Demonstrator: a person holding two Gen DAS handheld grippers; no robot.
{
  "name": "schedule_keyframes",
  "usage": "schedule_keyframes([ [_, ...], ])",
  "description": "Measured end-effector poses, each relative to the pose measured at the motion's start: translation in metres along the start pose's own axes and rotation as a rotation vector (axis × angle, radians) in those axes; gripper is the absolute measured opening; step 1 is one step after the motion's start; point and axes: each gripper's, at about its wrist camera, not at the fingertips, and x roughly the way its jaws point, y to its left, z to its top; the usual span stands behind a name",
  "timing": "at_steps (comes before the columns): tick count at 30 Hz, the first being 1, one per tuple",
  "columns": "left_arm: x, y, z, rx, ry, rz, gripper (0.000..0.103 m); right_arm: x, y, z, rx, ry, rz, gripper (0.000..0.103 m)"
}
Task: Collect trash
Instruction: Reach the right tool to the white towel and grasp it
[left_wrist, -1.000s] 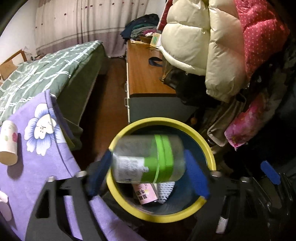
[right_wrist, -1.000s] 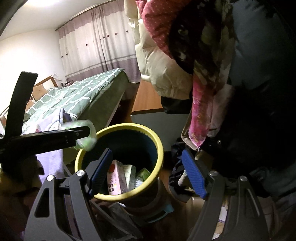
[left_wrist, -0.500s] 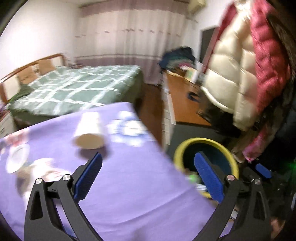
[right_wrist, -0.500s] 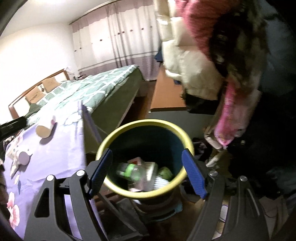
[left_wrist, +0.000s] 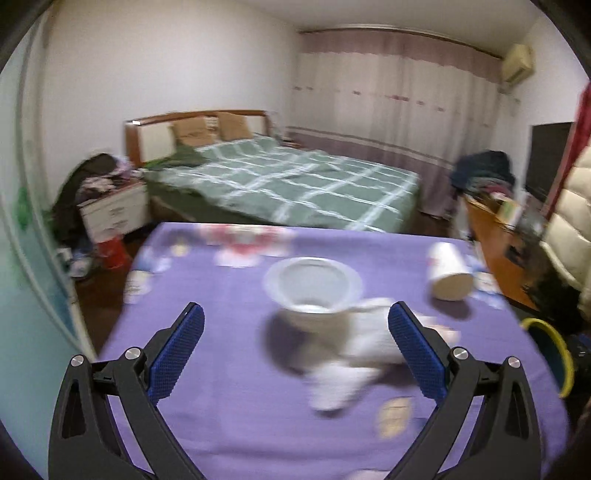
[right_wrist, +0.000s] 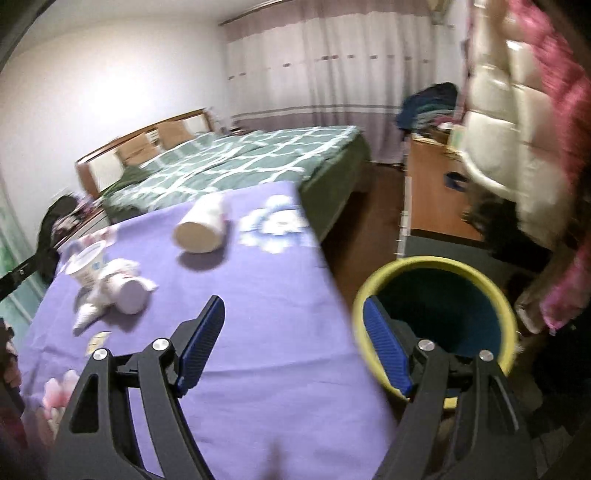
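White plastic cup (left_wrist: 314, 291) stands upright, blurred.

This is a bedroom in a home. A big bed (left_wrist: 295, 188) with a green checked blanket stands far back, with a wooden headboard (left_wrist: 195, 125). Long curtains (left_wrist: 399, 96) cover the far wall. Puffy coats (right_wrist: 517, 110) hang on the right. A table with a purple flower cloth (left_wrist: 236, 369) is near.
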Motion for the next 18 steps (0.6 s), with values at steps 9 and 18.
schedule_keyframes([
  [9, -0.004, 0.067, -0.009, -0.071, -0.061, 0.139, 0.098, 0.031, 0.117, 0.009, -0.162, 0.055, 0.186, 0.073],
  [18, -0.009, 0.079, -0.015, -0.097, -0.060, 0.134, 0.098, 0.062, 0.218, -0.005, -0.315, 0.167, 0.339, 0.072],
])
